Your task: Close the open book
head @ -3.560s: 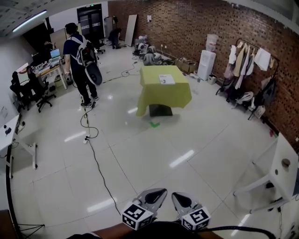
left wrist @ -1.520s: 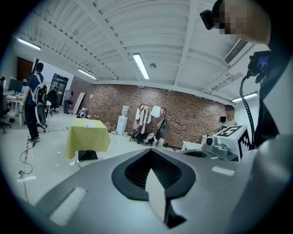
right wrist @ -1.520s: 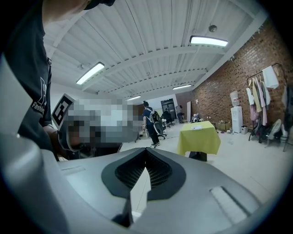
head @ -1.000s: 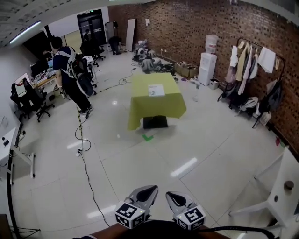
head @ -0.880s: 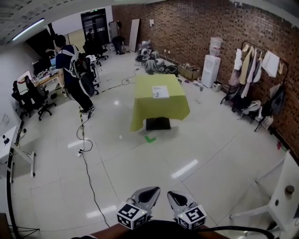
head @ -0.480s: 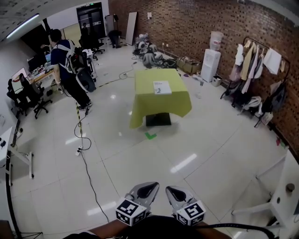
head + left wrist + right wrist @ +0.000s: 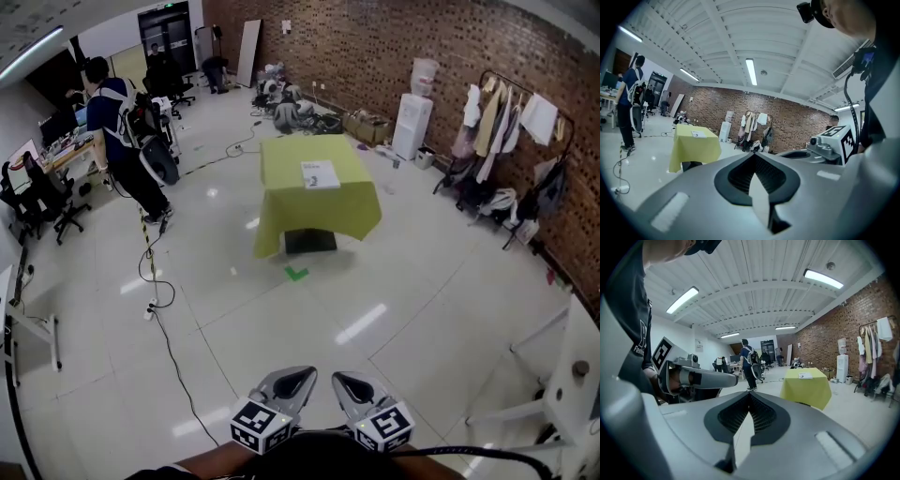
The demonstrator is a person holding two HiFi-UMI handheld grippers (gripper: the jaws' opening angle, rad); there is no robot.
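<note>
Pressed together and empty, left gripper (image 7: pixel 292 382) and right gripper (image 7: pixel 353 385) sit bottom centre; the open book (image 7: pixel 321 174) lies well apart on the yellow table (image 7: pixel 319 211), upper centre, favouring neither.

Book (image 7: pixel 321 174) pages (far off) illegible

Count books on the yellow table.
1: a book lies flat on the yellow-clothed table, across the room. At this distance, something thin beside it could go unseen.
</note>
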